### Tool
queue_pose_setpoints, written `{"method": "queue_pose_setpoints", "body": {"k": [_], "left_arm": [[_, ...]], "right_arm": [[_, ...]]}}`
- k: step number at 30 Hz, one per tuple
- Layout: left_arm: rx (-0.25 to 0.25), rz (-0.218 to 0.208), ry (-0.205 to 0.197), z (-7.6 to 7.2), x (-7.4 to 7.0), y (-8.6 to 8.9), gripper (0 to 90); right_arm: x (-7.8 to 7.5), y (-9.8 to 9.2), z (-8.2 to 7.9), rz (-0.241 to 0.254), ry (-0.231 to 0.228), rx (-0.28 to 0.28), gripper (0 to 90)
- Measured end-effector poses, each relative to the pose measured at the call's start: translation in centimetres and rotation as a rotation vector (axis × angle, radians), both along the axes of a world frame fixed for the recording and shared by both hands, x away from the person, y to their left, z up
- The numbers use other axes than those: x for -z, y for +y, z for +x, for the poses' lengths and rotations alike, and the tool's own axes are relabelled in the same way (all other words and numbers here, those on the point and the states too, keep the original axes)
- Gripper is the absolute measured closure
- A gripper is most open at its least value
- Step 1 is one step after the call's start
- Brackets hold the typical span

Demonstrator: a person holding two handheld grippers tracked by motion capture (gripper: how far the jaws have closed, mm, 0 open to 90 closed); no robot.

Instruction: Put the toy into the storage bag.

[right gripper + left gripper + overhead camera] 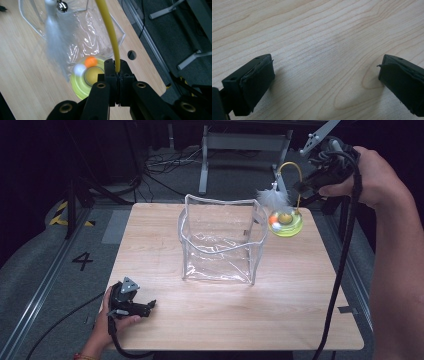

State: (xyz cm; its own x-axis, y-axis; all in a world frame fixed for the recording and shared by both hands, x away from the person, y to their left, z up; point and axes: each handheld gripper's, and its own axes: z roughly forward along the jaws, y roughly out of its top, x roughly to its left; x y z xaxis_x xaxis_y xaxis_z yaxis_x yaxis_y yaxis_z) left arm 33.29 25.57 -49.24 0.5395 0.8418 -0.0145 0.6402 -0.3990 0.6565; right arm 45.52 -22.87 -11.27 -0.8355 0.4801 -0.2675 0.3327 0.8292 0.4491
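Yellow wire (110,32) rising from a lime-green cat toy (286,224) is pinched between the closed jaws of the right hand-held gripper (320,182), so the toy hangs in the air at about two o'clock from the clear plastic bag (220,240), just beside its upper right corner. The likely step is lowering the toy into the bag's open mouth. To do it well, carry the toy over the opening toward ten o'clock, keep it level so the orange ball (90,61) and white ball (79,69) stay in their track, and let the dangling white feather (272,197) clear the rim before descending. The left hand-held gripper (142,307) rests on the wooden surface (150,235) at seven o'clock, jaws wide apart, holding nothing. The right gripper view shows the pinch on the wire and a small bell (62,6) above the feather; the high view shows the toy's place relative to the bag.
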Motion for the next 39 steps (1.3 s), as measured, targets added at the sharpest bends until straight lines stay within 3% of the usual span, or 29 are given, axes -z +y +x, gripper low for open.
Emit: {"method": "queue_pose_setpoints", "body": {"k": [10,24,39], "left_arm": [[0.001,0.0,0.0,0.0,0.0,0.0,0.6],[0.002,-0.002,0.001,0.0,0.0,0.0,0.5],[0.013,-0.001,0.014,0.0,-0.1,0.1,0.6]], "right_arm": [[-0.1,2.2,1.0,0.029,-0.024,-0.015,88.2],[0.8,5.6,2.3,0.032,-0.01,-0.055,88.2],[2.9,8.1,3.6,0.027,0.013,-0.08,88.1]]}}
